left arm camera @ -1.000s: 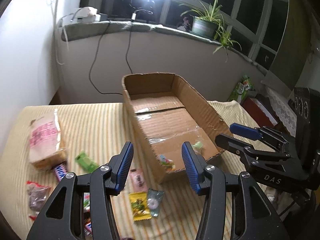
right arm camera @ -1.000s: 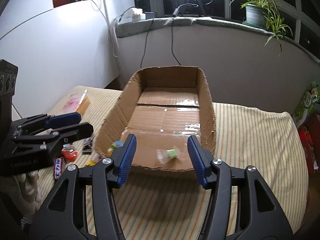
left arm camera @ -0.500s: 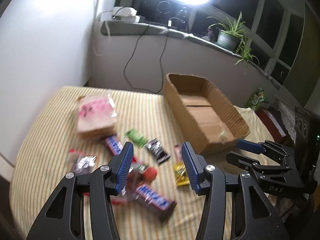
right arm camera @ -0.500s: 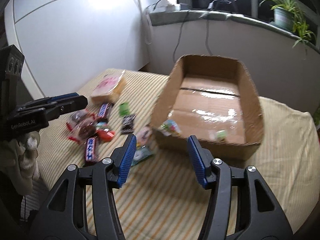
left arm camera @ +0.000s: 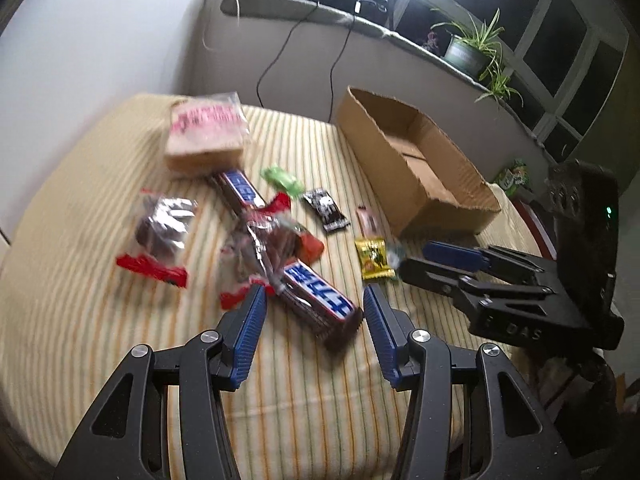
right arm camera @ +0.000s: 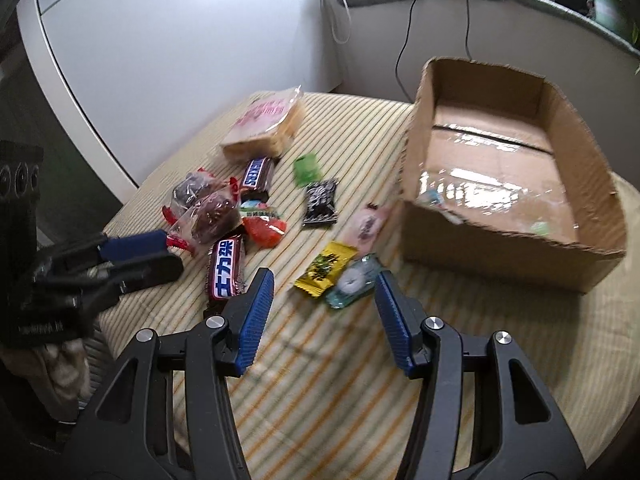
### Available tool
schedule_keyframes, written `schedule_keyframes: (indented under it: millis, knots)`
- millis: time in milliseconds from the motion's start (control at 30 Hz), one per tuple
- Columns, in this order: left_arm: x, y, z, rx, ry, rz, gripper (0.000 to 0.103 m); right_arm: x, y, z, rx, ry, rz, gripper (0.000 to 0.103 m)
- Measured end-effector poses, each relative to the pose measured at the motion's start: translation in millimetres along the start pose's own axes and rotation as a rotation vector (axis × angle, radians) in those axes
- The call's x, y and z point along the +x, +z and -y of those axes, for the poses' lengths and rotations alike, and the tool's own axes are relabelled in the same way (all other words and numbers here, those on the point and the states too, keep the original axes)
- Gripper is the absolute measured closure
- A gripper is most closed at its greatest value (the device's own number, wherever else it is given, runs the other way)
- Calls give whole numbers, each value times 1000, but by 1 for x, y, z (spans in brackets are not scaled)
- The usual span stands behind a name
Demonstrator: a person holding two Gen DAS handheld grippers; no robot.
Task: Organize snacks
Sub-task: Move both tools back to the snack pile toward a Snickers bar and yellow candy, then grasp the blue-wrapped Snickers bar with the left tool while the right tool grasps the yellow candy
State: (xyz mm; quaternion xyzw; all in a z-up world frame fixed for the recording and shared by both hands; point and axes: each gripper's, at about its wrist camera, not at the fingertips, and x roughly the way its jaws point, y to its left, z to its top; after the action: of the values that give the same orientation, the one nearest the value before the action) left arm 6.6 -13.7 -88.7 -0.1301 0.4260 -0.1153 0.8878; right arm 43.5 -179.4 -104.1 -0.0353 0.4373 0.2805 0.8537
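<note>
Left gripper (left arm camera: 314, 312): jaws apart, empty, poised over the near brown-and-blue chocolate bar (left arm camera: 316, 300).
Right gripper (right arm camera: 324, 298): jaws just narrowing, empty, yellow sachet (right arm camera: 326, 269) and teal sweet (right arm camera: 354, 280) just ahead.
Open cardboard box (right arm camera: 500, 248): beyond, right.
Tip: straddle one wrapper squarely, then close.

The rounded table wears a cloth (right arm camera: 360, 360) of pale yellow with thin green and orange stripes. The open cardboard box (right arm camera: 500, 248) is plain brown, glossy clear tape across its floor. Two long chocolate bars (left arm camera: 316, 296) are dark brown with blue-and-white lettering. One small flat sachet (right arm camera: 326, 264) is bright yellow with dark print, another (right arm camera: 318, 200) black with white pattern, a third (right arm camera: 306, 168) green. The bread bag (right arm camera: 264, 124) shows pink print. Both grippers' pads (right arm camera: 256, 316) are blue on black frames.
</note>
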Motion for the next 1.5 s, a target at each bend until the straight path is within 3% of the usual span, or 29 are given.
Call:
schedule_keyframes:
  millis: [67, 433, 900, 1000, 1100, 1500]
  knots:
    - [3, -1, 0, -6, -8, -9, 54, 8, 0, 0, 6, 6, -16, 58]
    - [21, -3, -4, -22, -24, -50, 54, 37, 7, -4, 12, -11, -62, 58]
    - [40, -3, 4, 44, 19, -77, 49, 60, 17, -6, -18, -44, -104, 63]
    - [42, -2, 4, 47, 22, -80, 49, 61, 16, -9, -48, -62, -108, 67]
    - [44, 1, 4, 43, 22, -78, 49, 59, 12, -10, -73, -85, -108, 77]
    - [48, 11, 0, 1, 18, -80, 43, 48, 5, -6, -84, -66, -119, 77]
